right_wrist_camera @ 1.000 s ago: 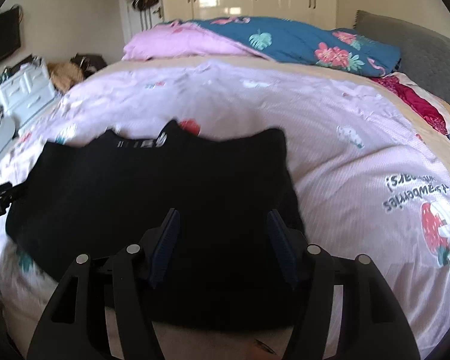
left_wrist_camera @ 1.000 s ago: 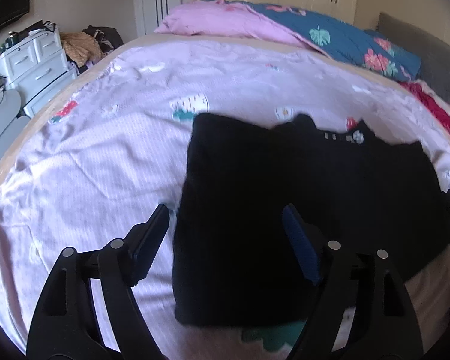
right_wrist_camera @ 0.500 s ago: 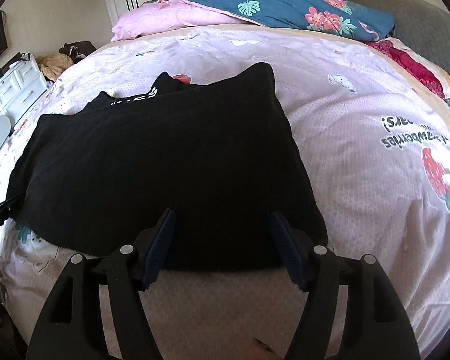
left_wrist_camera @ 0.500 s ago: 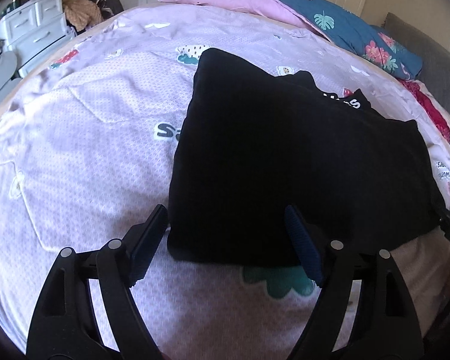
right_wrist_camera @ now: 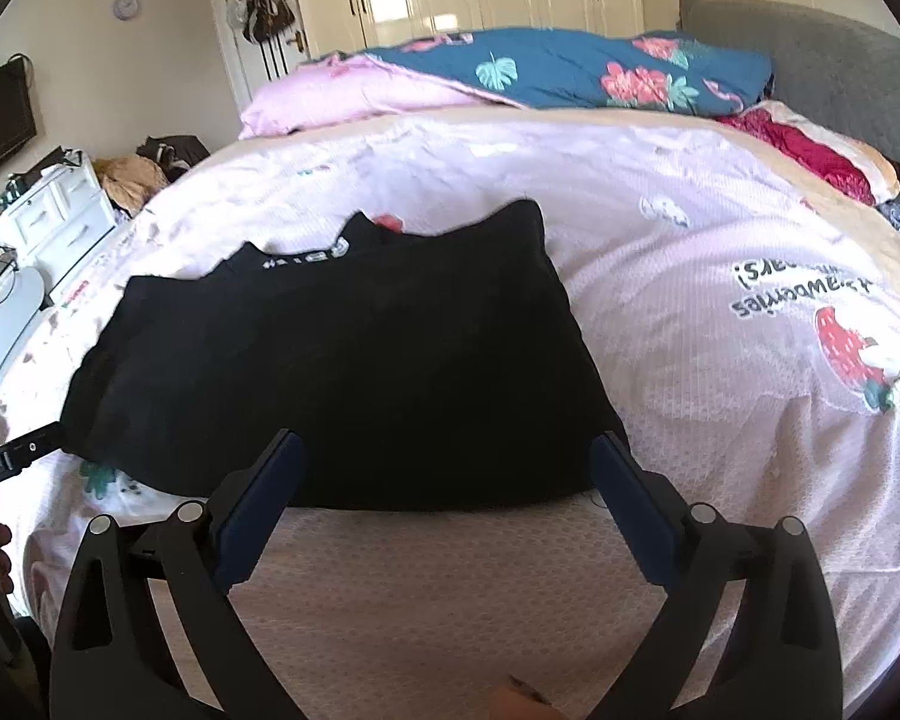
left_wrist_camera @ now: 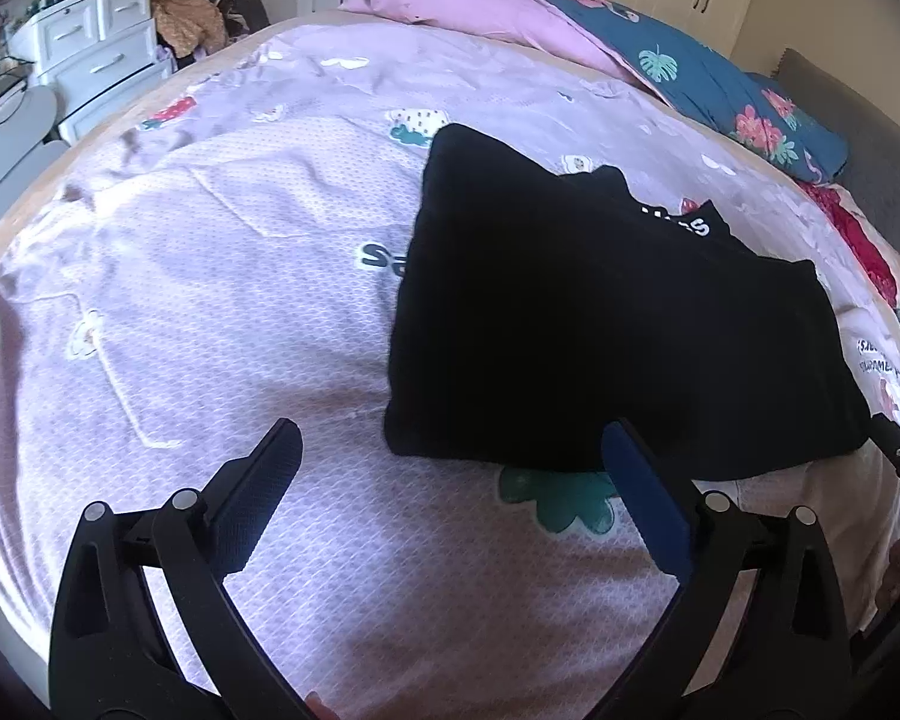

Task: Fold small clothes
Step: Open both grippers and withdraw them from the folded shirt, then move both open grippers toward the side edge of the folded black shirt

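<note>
You drew both claws back off the black shirt [left_wrist_camera: 600,324]; left claw [left_wrist_camera: 450,480] and right claw [right_wrist_camera: 444,480] were opening, empty, above the bed [left_wrist_camera: 210,276].

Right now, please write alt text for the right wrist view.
A folded black garment lies on a pink printed bedsheet. The right tool hangs before its near edge, jaws opening, gripping nothing.

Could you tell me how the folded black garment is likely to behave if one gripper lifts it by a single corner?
The black garment is probably floppy: its edges curve and sag on the bedspread, so a lifted corner would likely let the fold fall open. It looks like light cloth, barely denting the bedding. Pushed, it would likely bunch rather than slide.
</note>
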